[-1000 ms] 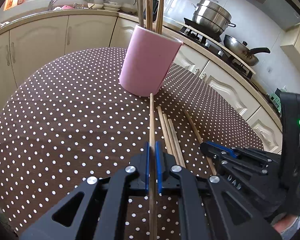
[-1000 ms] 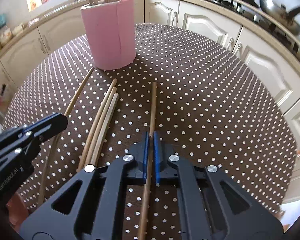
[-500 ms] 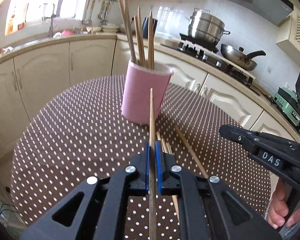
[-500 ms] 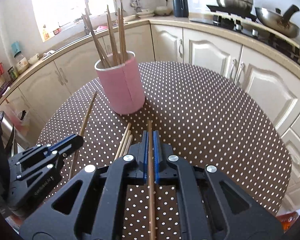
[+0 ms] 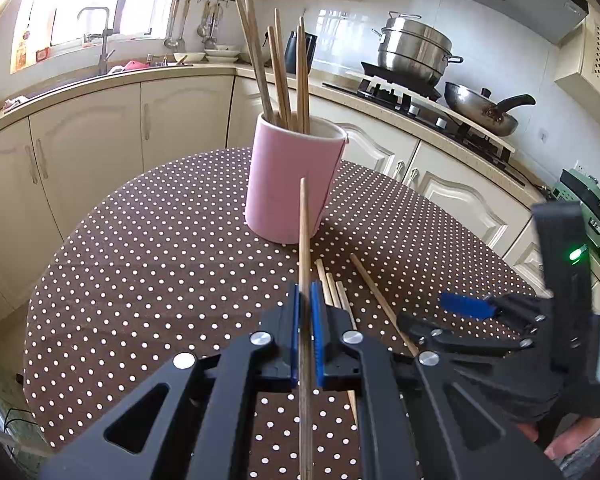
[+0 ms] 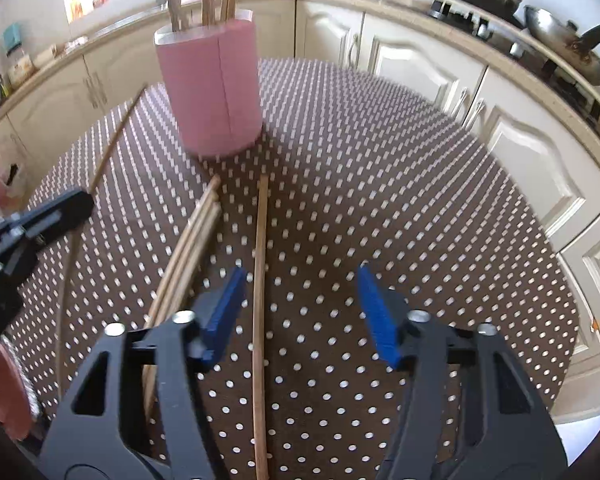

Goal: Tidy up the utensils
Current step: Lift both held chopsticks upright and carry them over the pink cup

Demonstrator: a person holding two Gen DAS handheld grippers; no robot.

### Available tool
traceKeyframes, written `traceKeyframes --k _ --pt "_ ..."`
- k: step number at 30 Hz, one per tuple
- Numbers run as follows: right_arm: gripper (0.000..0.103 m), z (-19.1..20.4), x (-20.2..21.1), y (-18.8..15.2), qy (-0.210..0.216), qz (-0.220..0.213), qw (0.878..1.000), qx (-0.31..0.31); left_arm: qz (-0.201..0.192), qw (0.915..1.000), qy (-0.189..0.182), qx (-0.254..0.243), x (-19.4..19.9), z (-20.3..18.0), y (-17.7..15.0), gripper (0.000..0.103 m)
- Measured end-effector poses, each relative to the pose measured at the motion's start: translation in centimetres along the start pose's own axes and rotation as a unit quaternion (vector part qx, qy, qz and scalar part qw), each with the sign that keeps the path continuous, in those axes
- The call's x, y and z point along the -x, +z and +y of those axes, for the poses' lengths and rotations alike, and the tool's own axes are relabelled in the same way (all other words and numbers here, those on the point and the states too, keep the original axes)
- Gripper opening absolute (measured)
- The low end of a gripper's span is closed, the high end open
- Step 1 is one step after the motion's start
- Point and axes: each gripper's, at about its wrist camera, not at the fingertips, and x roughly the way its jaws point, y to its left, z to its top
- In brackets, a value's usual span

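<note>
Our left gripper (image 5: pixel 305 332) is clamped on a single chopstick (image 5: pixel 304 240), which runs straight ahead between the blue pads (image 5: pixel 295 332) and whose tip shows against the lower wall of the pink holder (image 5: pixel 292 188). The holder stands ahead of this gripper, well in from the table's far edge, with several chopsticks upright in it.

Just right of the left gripper, three loose chopsticks (image 5: pixel 334 292) lie side by side on the dotted tablecloth (image 5: pixel 160 260), and one more lies at an angle beyond them. To our left the cloth is bare out to the rounded table edge.

Our right gripper (image 6: pixel 300 308) has its jaws spread wide, and they hold nothing. A single chopstick (image 6: pixel 260 280) lies flat on the cloth between the jaws, nearer the left pad; whether it touches that pad we cannot tell. Left of this gripper lies the bundle of three, and past it the left gripper shows at the frame's edge. To its right the cloth is bare to the table edge, with cabinets (image 6: pixel 520 148) beyond.
</note>
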Motion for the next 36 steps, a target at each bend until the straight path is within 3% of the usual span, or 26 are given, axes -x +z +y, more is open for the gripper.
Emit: traceKeyframes --k 5,7,10,15,19,25,36 --pt "0.043 1.0 -0.5 0.0 -0.014 0.008 1.0 0.026 0.013 0.9999 -0.002 0.004 -0.8 0.4 -0.2 0.007" --pt "0.023 1.7 -0.5 0.1 -0.003 0.01 0.999 0.04 0.02 0.9998 -0.004 0.007 -1.2 0.4 -0.3 0.007" --pt "0.007 2.6 -0.7 0.2 0.01 0.012 0.999 0.052 0.022 0.9997 -0.005 0.008 -1.4 0.4 -0.4 0.007" --pt "0.006 1.9 -1.1 0.9 0.023 0.019 1.0 0.01 0.014 0.9999 -0.004 0.008 -0.9 0.5 -0.4 0.007" --pt "0.006 0.6 -0.3 2.1 0.037 0.0 0.999 -0.004 0.004 1.0 0.002 0.007 -0.2 0.5 0.1 0.007" --pt "0.006 0.1 3.3 3.6 0.048 -0.063 0.997 -0.02 -0.007 0.9999 0.005 0.009 0.5 0.8 1.1 0.007" --pt "0.006 -1.3 9.0 6.9 0.058 -0.184 0.98 -0.051 -0.058 0.9982 0.015 0.0 2.6 -0.1 4.7 0.007"
